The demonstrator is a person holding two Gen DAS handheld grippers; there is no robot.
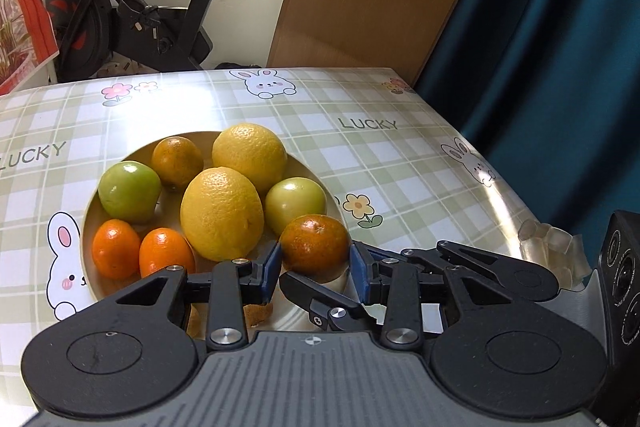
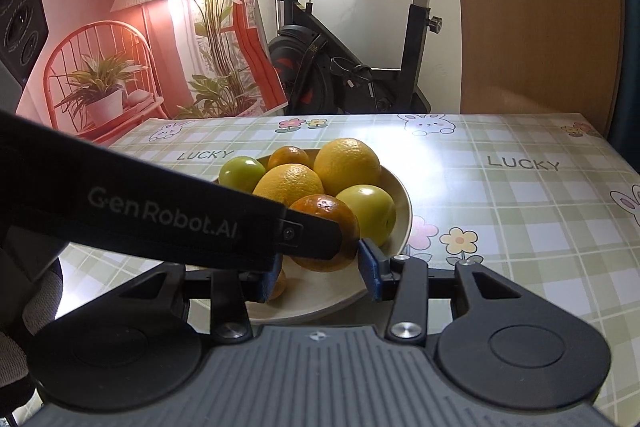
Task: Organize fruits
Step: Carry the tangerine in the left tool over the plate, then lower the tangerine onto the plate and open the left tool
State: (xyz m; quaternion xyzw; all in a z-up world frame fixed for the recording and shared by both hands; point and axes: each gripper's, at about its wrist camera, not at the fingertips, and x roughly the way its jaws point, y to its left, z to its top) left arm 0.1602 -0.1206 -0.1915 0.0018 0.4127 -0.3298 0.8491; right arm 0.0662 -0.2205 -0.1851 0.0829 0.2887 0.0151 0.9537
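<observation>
tablecloth [image 1: 360, 163]: green plaid | curtain [image 1: 552, 67]: teal | plate [image 2: 402, 203]: cream

Both wrist cameras look forward and down along their own fingers, close over the near edge of the table [image 1: 400, 163]. They share the fruit bowl [image 2: 402, 215], the checked cloth and the far exercise bike [image 1: 132, 19].

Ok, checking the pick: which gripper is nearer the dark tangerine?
Left: the left gripper flanks the dark tangerine; the right gripper hangs just short, at the plate rim.
</observation>
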